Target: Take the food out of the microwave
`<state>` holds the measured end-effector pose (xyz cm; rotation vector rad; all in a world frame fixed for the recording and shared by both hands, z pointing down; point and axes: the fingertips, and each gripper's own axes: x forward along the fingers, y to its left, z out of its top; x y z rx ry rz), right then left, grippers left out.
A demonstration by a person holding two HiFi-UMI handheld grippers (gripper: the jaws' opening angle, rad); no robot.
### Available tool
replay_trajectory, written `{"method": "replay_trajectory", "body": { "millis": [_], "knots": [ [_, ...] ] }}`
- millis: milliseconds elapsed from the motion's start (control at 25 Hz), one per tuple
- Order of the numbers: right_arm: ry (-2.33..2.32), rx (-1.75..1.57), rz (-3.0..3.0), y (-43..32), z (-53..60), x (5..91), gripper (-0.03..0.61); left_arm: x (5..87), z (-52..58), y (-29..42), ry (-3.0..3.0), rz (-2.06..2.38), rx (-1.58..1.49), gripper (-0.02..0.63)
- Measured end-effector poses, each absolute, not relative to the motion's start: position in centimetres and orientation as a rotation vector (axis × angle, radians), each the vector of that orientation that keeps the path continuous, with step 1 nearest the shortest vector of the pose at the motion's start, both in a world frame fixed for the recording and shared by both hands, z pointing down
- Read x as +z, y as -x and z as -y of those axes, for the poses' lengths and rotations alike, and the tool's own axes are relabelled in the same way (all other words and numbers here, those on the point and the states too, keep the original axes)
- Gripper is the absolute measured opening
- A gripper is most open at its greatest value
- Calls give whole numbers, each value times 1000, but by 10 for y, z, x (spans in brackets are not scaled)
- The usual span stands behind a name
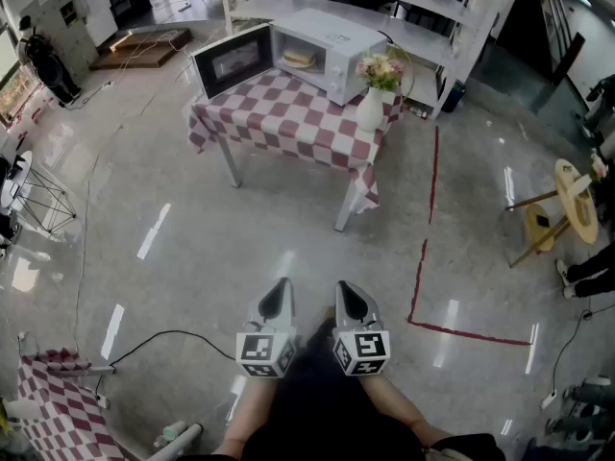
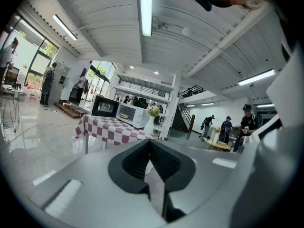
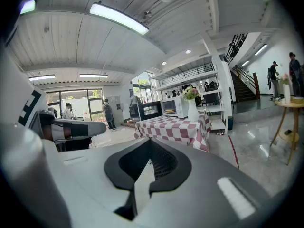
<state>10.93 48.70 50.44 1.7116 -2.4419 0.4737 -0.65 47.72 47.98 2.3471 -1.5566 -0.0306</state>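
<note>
A white microwave [image 1: 332, 48] stands on a table with a red-checked cloth [image 1: 288, 118] far ahead of me. Its dark door [image 1: 231, 60] is swung open to the left. Pale food on a plate [image 1: 299, 58] sits inside it. The left gripper [image 1: 281, 294] and right gripper [image 1: 348, 294] are side by side low in the head view, several steps short of the table, both shut and empty. The left gripper view shows its jaws [image 2: 150, 144] meeting, with the microwave [image 2: 133, 115] small beyond. In the right gripper view the jaws [image 3: 150, 144] also meet below the distant microwave [image 3: 175, 107].
A white vase of flowers [image 1: 373, 104] stands on the table's right corner beside the microwave. Red tape [image 1: 423, 248] marks the floor to the right. A round wooden side table [image 1: 575, 200] is at far right, another checked table [image 1: 58, 401] at bottom left, and a black cable [image 1: 163, 339] crosses the floor.
</note>
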Motion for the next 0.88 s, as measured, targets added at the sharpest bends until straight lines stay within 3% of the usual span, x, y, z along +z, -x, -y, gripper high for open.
{"method": "replay_trajectory", "body": {
  "millis": [880],
  "knots": [
    [-1881, 410, 2404, -118, -520, 491, 2, 468, -517, 34, -2373, 1656, -28, 9]
  ]
}}
